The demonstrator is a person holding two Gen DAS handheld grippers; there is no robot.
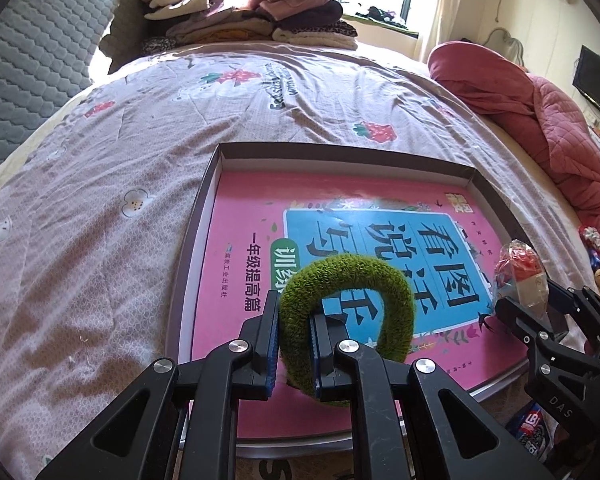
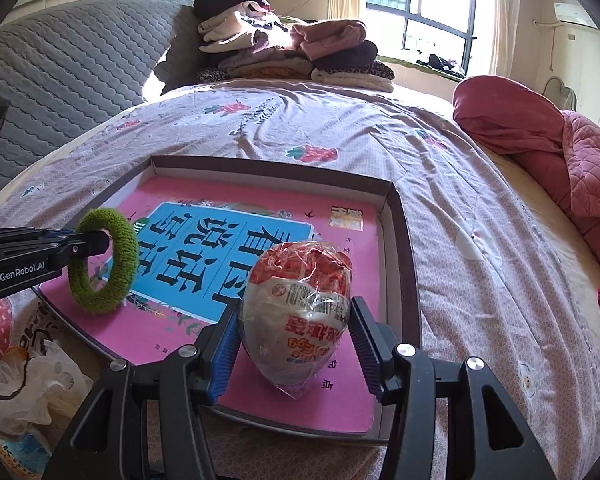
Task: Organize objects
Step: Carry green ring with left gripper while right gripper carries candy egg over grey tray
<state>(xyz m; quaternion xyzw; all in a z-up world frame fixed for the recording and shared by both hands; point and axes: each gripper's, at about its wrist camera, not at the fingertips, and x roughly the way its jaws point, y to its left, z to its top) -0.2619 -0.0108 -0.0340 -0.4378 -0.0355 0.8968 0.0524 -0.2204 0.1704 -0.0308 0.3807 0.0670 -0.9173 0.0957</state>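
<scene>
You had the green fuzzy ring (image 1: 348, 312) pinched through its band by the left gripper (image 1: 294, 340), hanging over the near left corner of the shallow box (image 1: 204, 208), above the pink workbook (image 1: 240, 264) lying inside. The right gripper (image 2: 296, 344) was clasped around the wrapped egg-shaped sweet (image 2: 300, 312), low over the box's near edge.

The ring was soft and gripped on one side only, so it could have swung or rolled off the glossy cover once you let go. The egg's crinkly film looked slippery; a quick release might have sent it rolling toward the near rim.

The box sat on a wrinkled floral bedsheet (image 1: 100, 200), soft ground that could tilt it. Folded clothes (image 2: 292, 52) were stacked at the far edge of the bed, a red quilt (image 2: 572, 152) bunched on the right, a window (image 2: 432, 8) beyond.
</scene>
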